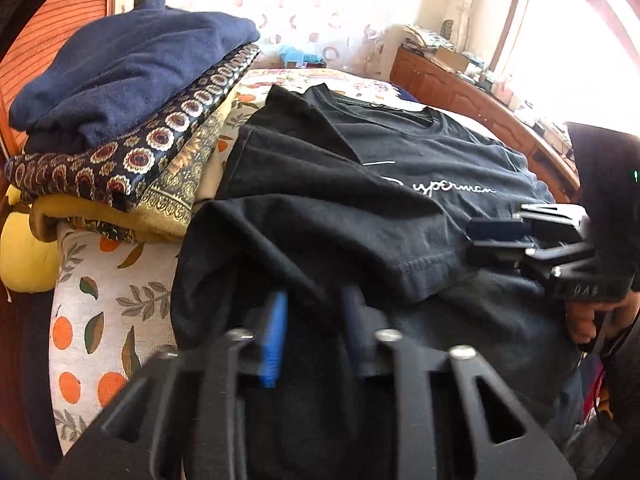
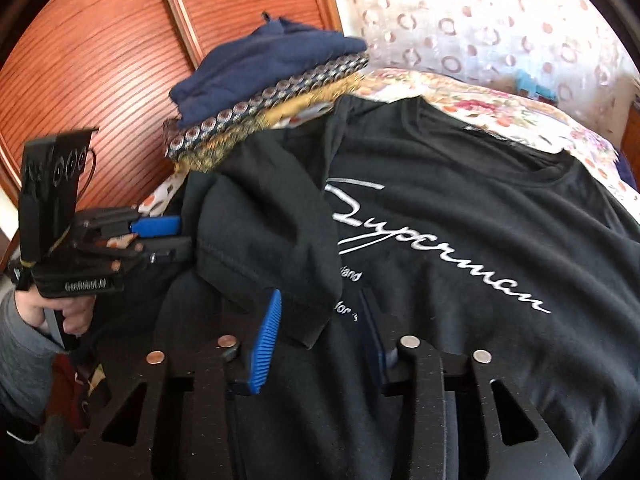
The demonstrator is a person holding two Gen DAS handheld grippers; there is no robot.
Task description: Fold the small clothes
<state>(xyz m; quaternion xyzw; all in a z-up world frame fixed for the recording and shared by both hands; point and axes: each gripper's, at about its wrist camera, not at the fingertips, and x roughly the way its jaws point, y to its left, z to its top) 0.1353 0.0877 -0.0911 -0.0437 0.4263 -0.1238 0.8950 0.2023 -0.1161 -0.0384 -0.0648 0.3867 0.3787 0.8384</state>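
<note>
A black T-shirt with white "Superman" script lies on the bed; it also shows in the right wrist view. Its left sleeve and side are folded over the chest. My left gripper has its blue-padded fingers apart at the folded flap's lower edge, with cloth draped over the tips; from the right wrist view it sits at the shirt's left edge. My right gripper is open, its fingers straddling the sleeve hem; in the left wrist view it lies at the shirt's right side.
A stack of folded clothes, navy on top, patterned and yellow below, sits left of the shirt. The bed has a fruit-print sheet. A wooden wardrobe stands behind, a cluttered wooden shelf by the window.
</note>
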